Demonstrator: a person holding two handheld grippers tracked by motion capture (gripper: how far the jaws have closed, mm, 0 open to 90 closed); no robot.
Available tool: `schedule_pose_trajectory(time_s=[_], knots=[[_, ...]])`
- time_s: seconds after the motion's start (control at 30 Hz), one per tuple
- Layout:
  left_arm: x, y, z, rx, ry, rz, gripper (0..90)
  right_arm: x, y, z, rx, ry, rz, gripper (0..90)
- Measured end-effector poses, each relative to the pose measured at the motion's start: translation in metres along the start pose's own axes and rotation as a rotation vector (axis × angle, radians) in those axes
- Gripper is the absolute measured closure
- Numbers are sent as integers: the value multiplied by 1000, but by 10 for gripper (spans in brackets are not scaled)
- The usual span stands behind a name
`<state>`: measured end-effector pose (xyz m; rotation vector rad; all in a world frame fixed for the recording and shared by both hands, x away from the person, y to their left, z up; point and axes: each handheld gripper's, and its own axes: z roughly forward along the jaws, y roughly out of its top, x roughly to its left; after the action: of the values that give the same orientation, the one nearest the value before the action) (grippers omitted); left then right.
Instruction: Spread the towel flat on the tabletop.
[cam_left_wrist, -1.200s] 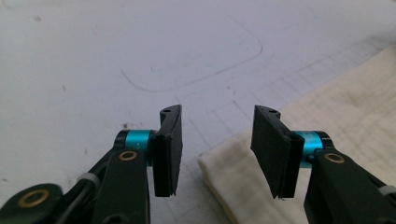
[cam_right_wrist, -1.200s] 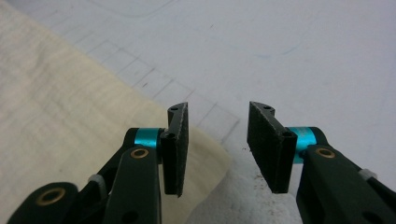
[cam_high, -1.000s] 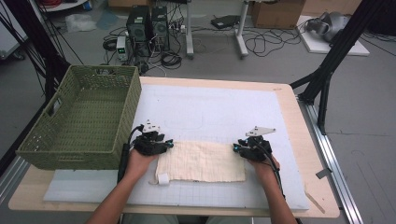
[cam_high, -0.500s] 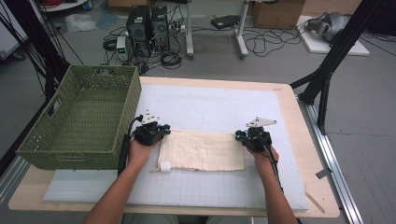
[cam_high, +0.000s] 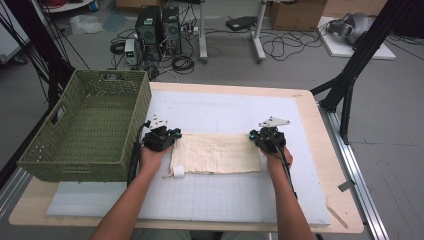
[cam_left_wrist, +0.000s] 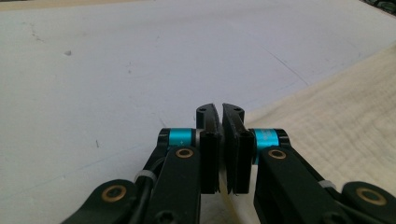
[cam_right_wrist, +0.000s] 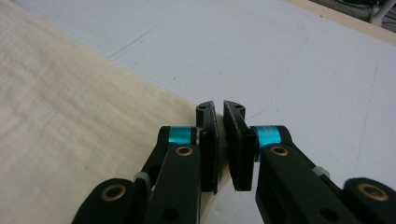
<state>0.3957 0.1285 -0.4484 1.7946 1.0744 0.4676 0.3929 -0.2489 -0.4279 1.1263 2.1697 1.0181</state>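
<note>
A cream cloth (cam_high: 217, 152) lies flat on the white mat (cam_high: 225, 107), with a small white tag (cam_high: 177, 171) at its near left corner. My left gripper (cam_high: 162, 136) is shut on the cloth's far left corner. In the left gripper view the pads (cam_left_wrist: 210, 154) meet at the cloth (cam_left_wrist: 336, 116) edge, and a sliver of fabric shows between them. My right gripper (cam_high: 265, 136) is shut on the far right corner. In the right gripper view the cloth (cam_right_wrist: 84, 107) runs up to the closed right gripper (cam_right_wrist: 220, 109).
A green woven basket (cam_high: 87, 165) stands at the table's left, close to my left hand. The wooden table edge (cam_high: 320, 150) runs along the right of the mat. Computers and cables sit on the floor beyond the table.
Both grippers closed at the cloth's far corners and moved away from the person. The cloth's far edge went with them, and it now lies farther up the mat.
</note>
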Motion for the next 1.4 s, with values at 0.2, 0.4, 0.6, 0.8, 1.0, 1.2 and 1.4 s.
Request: schedule_pose_trajectory(time_s=[0.2,0.4,0.6,0.8,1.0,1.2,1.4], knots=[[-3,2,7,42,15,3,847,-1,-2,4,16,-25,20,843],[5,4,-1,53,19,-83,602,-4,-3,0,-11,-35,68,653],[-2,13,-23,-24,-46,-70,509,-10,-6,-25,-75,28,79,626],[-15,17,-33,-67,-68,-10,506,-5,-23,-44,-78,56,32,644],[-17,9,-46,-113,-127,-60,349,-5,-36,-66,-97,44,60,437],[-27,-1,-59,-129,-204,-53,178,4,-46,-88,-118,53,31,297],[-32,-7,-64,-147,-176,-20,187,6,-52,-99,-156,54,28,162]])
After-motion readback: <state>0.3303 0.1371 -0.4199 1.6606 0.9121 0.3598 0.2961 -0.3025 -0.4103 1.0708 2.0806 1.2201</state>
